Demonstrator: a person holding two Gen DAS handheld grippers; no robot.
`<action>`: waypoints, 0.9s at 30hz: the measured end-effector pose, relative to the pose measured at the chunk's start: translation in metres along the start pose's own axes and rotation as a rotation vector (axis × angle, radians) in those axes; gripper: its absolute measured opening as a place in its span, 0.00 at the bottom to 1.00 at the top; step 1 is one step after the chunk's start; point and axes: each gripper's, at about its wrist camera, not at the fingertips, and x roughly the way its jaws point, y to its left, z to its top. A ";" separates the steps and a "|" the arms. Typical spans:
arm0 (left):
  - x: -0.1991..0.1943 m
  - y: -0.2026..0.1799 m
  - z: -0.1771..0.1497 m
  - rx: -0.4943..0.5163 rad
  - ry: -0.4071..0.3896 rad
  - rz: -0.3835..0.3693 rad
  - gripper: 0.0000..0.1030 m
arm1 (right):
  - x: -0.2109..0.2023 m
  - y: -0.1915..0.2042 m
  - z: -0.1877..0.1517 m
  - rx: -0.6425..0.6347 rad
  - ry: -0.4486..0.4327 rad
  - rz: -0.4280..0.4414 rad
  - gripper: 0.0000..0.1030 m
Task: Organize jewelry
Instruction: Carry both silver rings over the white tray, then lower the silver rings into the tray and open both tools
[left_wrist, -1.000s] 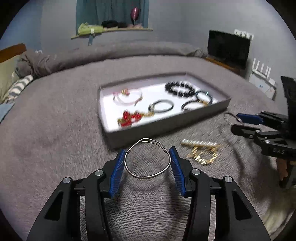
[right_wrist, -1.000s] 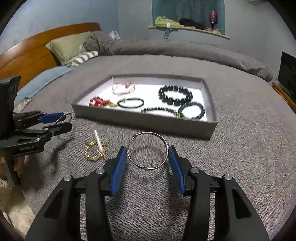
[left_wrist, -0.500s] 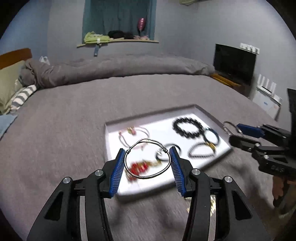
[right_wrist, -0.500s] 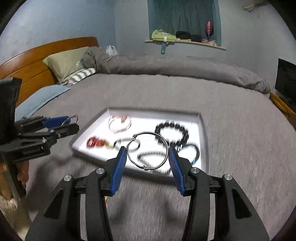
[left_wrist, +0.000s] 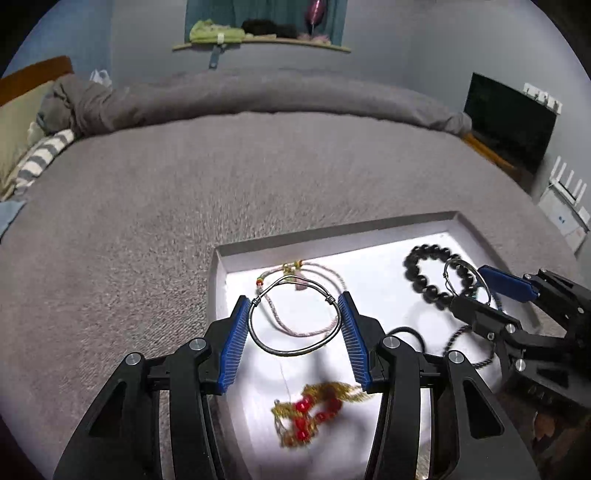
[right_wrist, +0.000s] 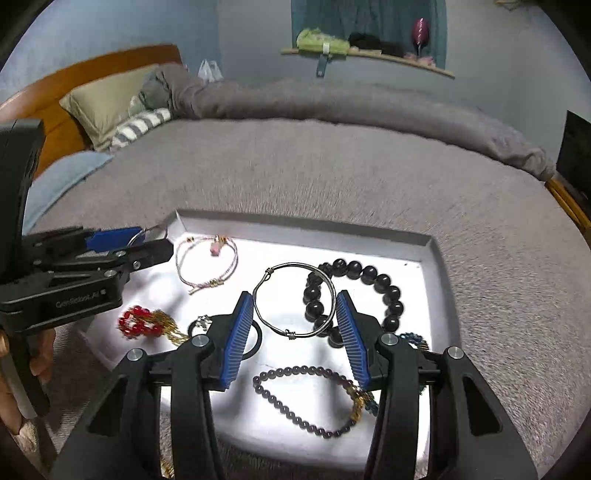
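A grey tray (left_wrist: 332, 229) with a white floor lies on the grey bed. My left gripper (left_wrist: 293, 306) is shut on a silver wire bangle (left_wrist: 295, 354), hanging over the tray's left part, above a pink cord bracelet (left_wrist: 310, 332). My right gripper (right_wrist: 293, 299) is shut on a second silver bangle (right_wrist: 291, 335), over the tray's middle, in front of a black bead bracelet (right_wrist: 369, 275). Each gripper shows in the other's view: the right gripper (left_wrist: 467, 286) at the right, the left gripper (right_wrist: 155, 242) at the left.
The tray (right_wrist: 295, 225) also holds a red and gold bracelet (right_wrist: 140, 325), a purple bead strand (right_wrist: 295, 373), a black bangle (right_wrist: 255, 339) and a blue bead bracelet (right_wrist: 412, 338). Pillows (right_wrist: 107, 99) and a wooden headboard lie far left; a dark screen (left_wrist: 509, 125) stands right.
Both grippers have moved forward, from in front of the tray to above it, each still carrying its bangle. The gold jewelry on the blanket has dropped out of view.
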 end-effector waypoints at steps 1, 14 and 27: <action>0.003 0.001 -0.001 0.002 0.007 0.003 0.49 | 0.005 0.001 0.001 -0.006 0.016 0.001 0.45; 0.029 0.001 -0.010 0.022 0.084 0.017 0.50 | 0.038 0.013 -0.007 -0.073 0.125 0.005 0.45; 0.035 -0.004 -0.013 0.022 0.109 0.005 0.50 | 0.036 0.017 -0.012 -0.096 0.124 -0.020 0.46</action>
